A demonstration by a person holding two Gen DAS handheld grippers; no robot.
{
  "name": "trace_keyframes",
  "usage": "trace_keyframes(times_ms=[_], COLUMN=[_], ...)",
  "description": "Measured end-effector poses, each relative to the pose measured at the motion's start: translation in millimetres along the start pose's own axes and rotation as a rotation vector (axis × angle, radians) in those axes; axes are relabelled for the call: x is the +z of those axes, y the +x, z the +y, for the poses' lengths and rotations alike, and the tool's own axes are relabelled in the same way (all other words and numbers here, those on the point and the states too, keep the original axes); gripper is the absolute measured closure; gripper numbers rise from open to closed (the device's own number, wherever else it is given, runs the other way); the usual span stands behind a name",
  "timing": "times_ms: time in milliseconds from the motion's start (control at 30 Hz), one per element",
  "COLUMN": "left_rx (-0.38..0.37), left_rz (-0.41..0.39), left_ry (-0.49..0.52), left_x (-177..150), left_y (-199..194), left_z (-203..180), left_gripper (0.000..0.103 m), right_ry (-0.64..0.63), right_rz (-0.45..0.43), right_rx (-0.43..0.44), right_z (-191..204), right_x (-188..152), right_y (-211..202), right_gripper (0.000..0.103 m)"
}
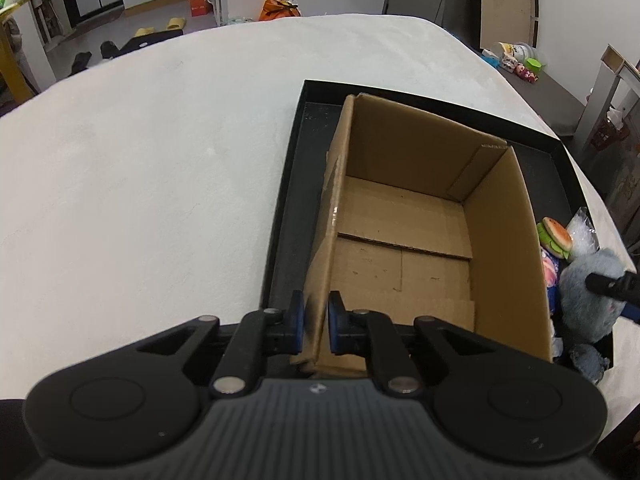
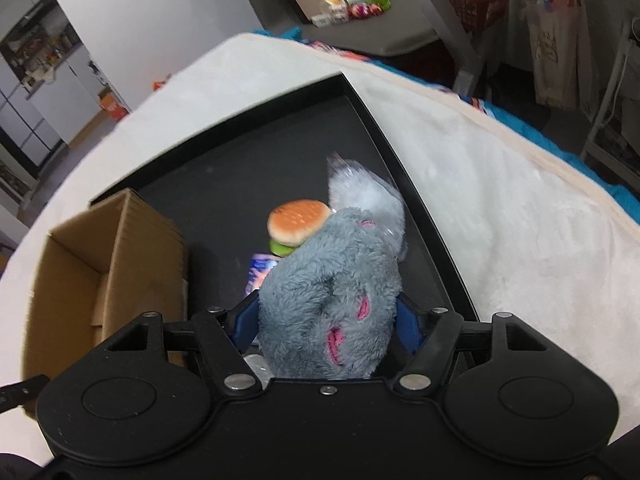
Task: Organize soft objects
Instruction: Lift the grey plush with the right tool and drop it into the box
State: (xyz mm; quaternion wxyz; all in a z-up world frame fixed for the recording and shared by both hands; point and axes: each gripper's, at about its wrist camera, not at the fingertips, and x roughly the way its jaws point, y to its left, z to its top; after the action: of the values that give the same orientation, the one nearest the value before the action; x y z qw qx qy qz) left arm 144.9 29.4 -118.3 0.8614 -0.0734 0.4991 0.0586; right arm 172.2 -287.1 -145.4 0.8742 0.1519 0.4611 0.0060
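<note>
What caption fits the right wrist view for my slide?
Right gripper clamps a grey plush toy above the black tray, cardboard box at left.

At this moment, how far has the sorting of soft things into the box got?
Early. The cardboard box is empty, so nothing is packed yet. In hand: the left gripper pinches the box's near wall, steadying it, and the right gripper holds the grey plush toy over the black tray. Left: the burger toy, a clear plastic bag and other soft pieces beside the box.
</note>
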Motion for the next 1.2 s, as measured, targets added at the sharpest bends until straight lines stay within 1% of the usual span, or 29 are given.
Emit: trace_keyframes(times_ms=[67, 167, 467, 600, 933, 1067, 1200], left_rx=[0.010, 0.005, -0.003, -0.016, -0.037, -0.040, -0.031], left_rz=[-0.007, -0.009, 0.002, 0.008, 0.022, 0.027, 0.024], left_ry=[0.006, 0.013, 0.027, 0.011, 0.009, 0.008, 0.016], left_x=[-0.8, -1.9, -5.6, -8.1, -13.2, -14.0, -11.4], left_y=[-2.1, -3.5, -4.6, -6.2, -9.8, -9.3, -8.3], left_z=[-0.1, 0.7, 0.5, 3.2, 6.2, 7.5, 7.3], left_gripper=[0.092, 0.092, 0.092, 0.093, 0.093, 0.093, 0.093], right_ry=[-0.001, 0.004, -0.058, -0.088, -0.156, -0.189, -0.223], right_rz=[-0.012, -0.015, -0.060, -0.066, -0.069, -0.077, -0.061], right_rx=[0.017, 0.045, 0.087, 0.108, 0.155, 0.174, 0.195], right_z=[2.4, 6.9, 40.6, 55.4, 95.1, 111.8, 126.6], right_x=[1.1, 3.4, 10.2, 13.5, 14.2, 13.1, 11.2], right_y=[-6.6, -16.4, -34.6, -37.6, -42.1, -42.9, -41.2], right_gripper=[0.037, 0.037, 0.037, 0.037, 0.037, 0.037, 0.037])
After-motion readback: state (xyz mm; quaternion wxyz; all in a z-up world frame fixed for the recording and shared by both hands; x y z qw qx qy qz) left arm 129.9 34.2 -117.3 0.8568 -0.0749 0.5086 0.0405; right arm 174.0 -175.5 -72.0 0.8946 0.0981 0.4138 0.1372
